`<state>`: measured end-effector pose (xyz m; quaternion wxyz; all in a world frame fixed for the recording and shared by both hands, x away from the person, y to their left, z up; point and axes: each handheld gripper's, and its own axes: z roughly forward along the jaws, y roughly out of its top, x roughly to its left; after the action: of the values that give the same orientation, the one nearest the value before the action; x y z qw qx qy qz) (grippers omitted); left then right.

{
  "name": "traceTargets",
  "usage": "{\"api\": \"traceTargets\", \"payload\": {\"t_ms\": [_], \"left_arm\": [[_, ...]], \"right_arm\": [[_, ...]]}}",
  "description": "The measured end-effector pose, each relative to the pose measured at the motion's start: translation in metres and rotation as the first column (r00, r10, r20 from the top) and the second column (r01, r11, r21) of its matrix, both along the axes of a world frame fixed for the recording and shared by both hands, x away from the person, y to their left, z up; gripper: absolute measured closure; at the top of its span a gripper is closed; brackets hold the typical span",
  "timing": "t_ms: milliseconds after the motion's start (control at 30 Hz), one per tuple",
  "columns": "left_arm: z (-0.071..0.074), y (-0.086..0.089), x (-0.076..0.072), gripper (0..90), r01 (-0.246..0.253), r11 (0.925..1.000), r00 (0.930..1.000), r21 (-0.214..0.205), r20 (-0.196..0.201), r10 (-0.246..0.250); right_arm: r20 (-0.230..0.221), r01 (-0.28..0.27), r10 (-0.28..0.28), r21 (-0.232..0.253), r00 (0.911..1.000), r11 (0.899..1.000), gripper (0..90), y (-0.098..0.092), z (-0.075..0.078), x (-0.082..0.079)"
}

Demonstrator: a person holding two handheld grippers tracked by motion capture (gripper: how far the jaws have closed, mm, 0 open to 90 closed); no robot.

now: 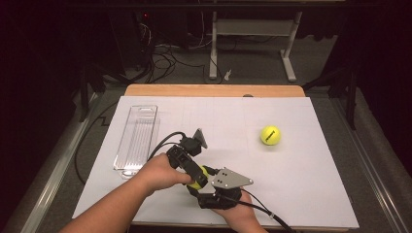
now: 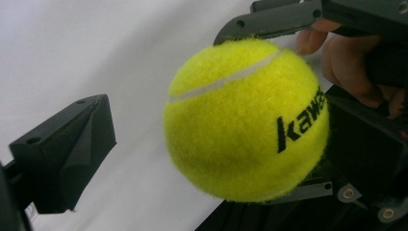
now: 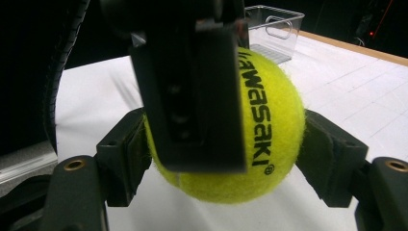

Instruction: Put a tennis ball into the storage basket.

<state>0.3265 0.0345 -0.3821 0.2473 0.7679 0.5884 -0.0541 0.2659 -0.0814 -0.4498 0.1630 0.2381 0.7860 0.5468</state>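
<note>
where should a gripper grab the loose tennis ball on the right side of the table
Come straight down on the loose tennis ball and close the jaws across its widest middle. It is round, so any pair of opposite sides works, and it sits on open white table, unobstructed.

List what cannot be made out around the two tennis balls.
High view: held ball mostly covered by the left hand; print on the far ball too small to read.
Left gripper view: the held ball's print runs out of sight round its curve.
Right gripper view: a black jaw in front hides the held ball's left half.
</note>
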Motion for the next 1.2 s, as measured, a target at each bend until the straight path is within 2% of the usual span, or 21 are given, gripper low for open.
{"api": "traceTargets", "payload": {"t_ms": [600, 700, 1200], "left_arm": [[0.001, -0.0011, -0.002, 24.4, -0.014, 0.9983, 0.9994, -0.058, -0.034, 0.012], [-0.0004, -0.0021, -0.0016, 25.6, -0.004, 0.999, 0.9994, -0.044, -0.035, 0.002], [0.0002, -0.0021, -0.0006, 26.4, -0.003, 0.9992, 0.9991, -0.039, -0.042, 0.002]], "right_arm": [[-0.001, 0.005, -0.005, -0.011, 1.0, 1.0, 27.6, 0.0003, -0.0016, 0.0012], [0.0, 0.007, -0.007, -0.013, 1.0, 1.0, 27.6, 0.0003, -0.0017, 0.0011], [0.008, 0.005, -0.004, -0.015, 1.0, 1.0, 27.1, 0.0004, -0.0022, 0.0015]]}}
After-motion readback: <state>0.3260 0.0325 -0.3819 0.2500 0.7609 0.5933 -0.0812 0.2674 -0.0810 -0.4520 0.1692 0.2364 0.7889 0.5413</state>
